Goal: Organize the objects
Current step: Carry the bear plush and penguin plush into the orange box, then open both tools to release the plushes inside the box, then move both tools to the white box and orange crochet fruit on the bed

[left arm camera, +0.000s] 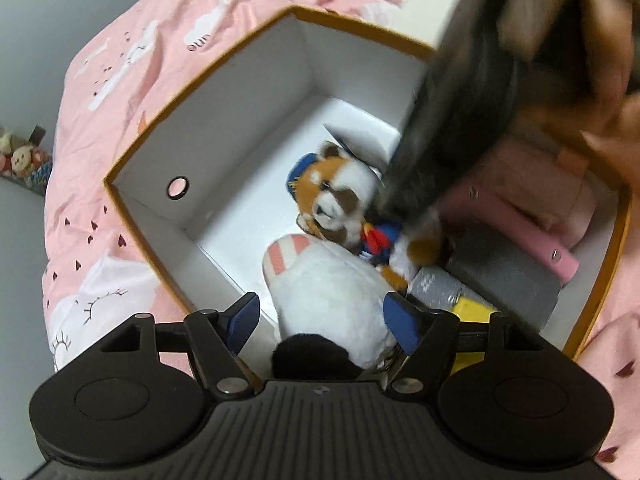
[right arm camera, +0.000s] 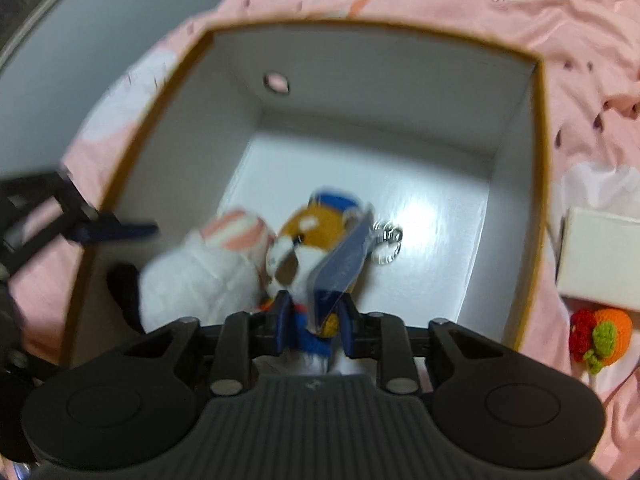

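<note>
An orange-rimmed white box (left arm camera: 256, 92) stands on the pink bedspread; it also shows in the right wrist view (right arm camera: 400, 92). Inside lie a red panda plush (left arm camera: 340, 196) with a blue cap and a white plush (left arm camera: 332, 300) with pink-striped ear. My left gripper (left arm camera: 320, 322) is open, its pads either side of the white plush, above it. My right gripper (right arm camera: 314, 322) is shut on the red panda plush (right arm camera: 308, 248) inside the box; its tag and key ring (right arm camera: 386, 240) hang beside it. The white plush (right arm camera: 200, 276) lies to its left.
Pink items (left arm camera: 532, 216), a grey block (left arm camera: 508, 276) and a yellow piece (left arm camera: 474, 308) fill the box's right part. A white small box (right arm camera: 604, 256) and a crocheted red-orange toy (right arm camera: 600, 336) lie on the bedspread (right arm camera: 560, 40) right of the box.
</note>
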A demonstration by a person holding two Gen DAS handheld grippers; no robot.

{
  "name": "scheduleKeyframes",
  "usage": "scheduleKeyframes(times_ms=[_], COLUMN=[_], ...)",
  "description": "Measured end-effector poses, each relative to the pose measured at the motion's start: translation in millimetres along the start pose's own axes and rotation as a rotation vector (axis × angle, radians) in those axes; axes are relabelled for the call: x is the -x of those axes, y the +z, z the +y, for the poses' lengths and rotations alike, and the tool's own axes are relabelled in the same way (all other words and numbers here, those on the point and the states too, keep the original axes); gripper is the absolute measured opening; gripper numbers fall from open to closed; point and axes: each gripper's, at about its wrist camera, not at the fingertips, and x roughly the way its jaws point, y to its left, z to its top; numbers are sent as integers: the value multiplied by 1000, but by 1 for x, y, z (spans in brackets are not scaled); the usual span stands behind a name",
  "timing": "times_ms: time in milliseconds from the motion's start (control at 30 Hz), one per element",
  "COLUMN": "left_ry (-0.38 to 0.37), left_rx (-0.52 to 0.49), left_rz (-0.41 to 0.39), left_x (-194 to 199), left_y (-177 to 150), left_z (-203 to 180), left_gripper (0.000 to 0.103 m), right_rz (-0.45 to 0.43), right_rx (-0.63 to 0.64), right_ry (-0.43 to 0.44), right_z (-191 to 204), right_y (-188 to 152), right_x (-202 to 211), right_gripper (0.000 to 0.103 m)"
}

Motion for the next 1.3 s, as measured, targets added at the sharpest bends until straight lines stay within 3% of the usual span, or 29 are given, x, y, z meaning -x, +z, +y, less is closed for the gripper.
scheduleKeyframes(times_ms=[333,467,567,867,1033,1300], left_ry=[19,87,141,216,246,249], left_rx=[111,109,86,93,106,151], left_rz=[-99,-116,-120,-190,-242,-355], left_x=[26,36,46,74,91,115], left_y=[15,15,15,17,21,37], left_z=[2,-3,-10,-26,-38,-55], left_gripper=[79,79,78,77,78,78], right_rz=[-31,-75,-110,-296,-404,-581], right_rx=[49,87,132,256,244,168], right_ry=[-41,-50,-77,-150,-167,-262], right_z=[8,15,22,35,24,-7], right_y=[-5,-10,-15,-48,-66,-101], right_x=[0,17,33,94,128,168], right_gripper=[30,46,51,70,81,82])
